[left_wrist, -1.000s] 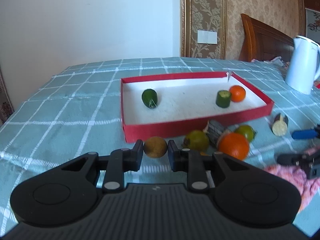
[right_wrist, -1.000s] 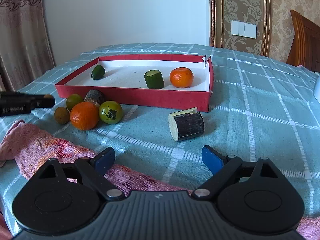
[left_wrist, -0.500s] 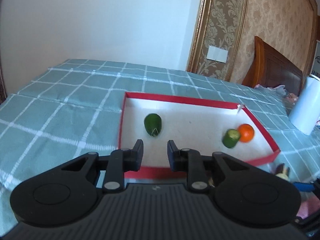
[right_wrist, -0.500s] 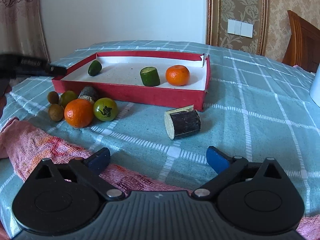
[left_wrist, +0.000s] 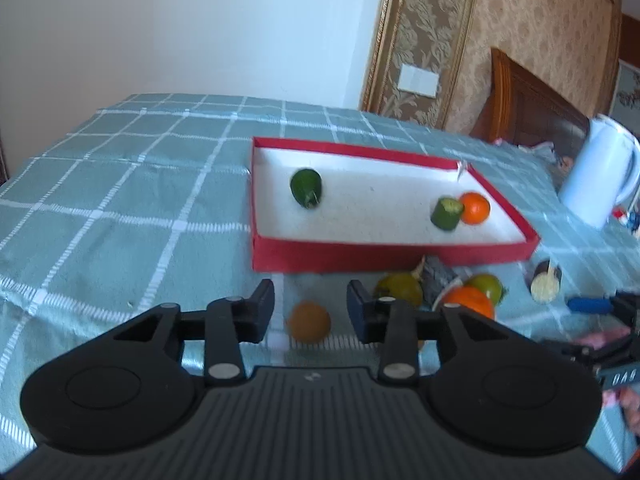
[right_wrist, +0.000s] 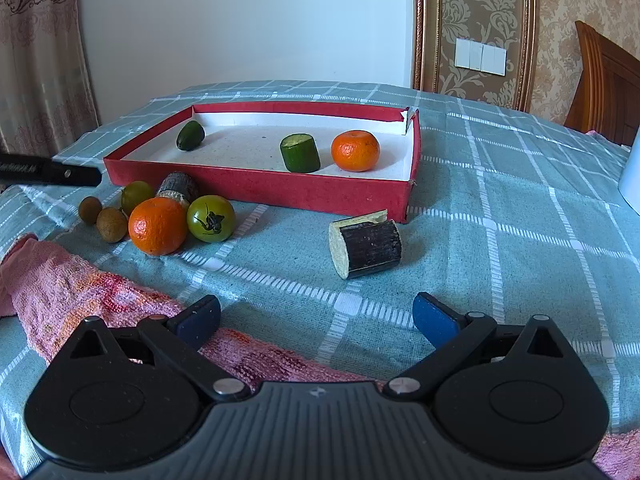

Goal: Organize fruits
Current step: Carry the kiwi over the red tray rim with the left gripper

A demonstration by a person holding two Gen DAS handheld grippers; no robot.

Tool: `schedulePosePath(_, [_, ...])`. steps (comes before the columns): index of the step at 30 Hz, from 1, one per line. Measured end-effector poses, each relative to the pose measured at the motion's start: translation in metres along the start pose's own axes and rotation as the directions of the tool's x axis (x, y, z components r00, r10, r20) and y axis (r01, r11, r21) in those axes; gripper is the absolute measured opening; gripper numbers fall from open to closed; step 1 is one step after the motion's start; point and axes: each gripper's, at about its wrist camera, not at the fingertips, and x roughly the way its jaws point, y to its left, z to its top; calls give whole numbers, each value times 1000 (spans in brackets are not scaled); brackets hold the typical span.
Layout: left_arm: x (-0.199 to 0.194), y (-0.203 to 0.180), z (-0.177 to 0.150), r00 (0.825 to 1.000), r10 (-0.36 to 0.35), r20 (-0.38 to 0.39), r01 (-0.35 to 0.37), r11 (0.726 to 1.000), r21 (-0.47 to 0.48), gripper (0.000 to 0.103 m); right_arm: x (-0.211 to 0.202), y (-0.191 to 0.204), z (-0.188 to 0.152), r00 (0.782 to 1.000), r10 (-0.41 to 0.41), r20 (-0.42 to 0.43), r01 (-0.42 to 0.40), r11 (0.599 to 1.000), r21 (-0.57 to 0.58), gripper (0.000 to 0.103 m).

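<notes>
My left gripper [left_wrist: 310, 308] hovers low in front of the red tray [left_wrist: 360, 256], its jaws opening. A small brown fruit [left_wrist: 309, 322] lies on the cloth between the fingers, and the pads do not touch it. Inside the tray [right_wrist: 260, 188] lie a dark green fruit [right_wrist: 191, 135], a cucumber piece [right_wrist: 300, 152] and a mandarin [right_wrist: 355, 150]. In front of it sit an orange [right_wrist: 158, 225], a green tomato [right_wrist: 211, 218], a yellow-green fruit [right_wrist: 137, 196] and two brown fruits [right_wrist: 112, 224]. My right gripper [right_wrist: 316, 316] stands wide open and empty, short of an eggplant piece [right_wrist: 366, 246].
A pink towel [right_wrist: 80, 284] lies at the near left, partly under my right gripper. A dark stub [right_wrist: 178, 185] leans by the tray's front wall. A white kettle [left_wrist: 596, 176] stands at the far right. The checked cloth [right_wrist: 500, 200] covers the table.
A second ago my left gripper was shut on the brown fruit. It swung up towards the tray without it, then back down, and its jaws now stand wider. The right gripper opened slightly wider.
</notes>
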Motion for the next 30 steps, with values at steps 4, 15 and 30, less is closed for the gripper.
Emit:
schedulePosePath(4, [10,-5,-5,1000,11,-13,-11,1000,12,31,0,0,0,1000,0,0,0,1000,0,103])
schedulePosePath(15, [9,-9,-9,999,48,13,-49,998,36,21,0,0,0,1000,0,0,0,1000,0,103])
schedulePosePath(30, [46,-9,44,994,78,71,-78,997,-4,21,0,0,0,1000,0,0,0,1000,1,103])
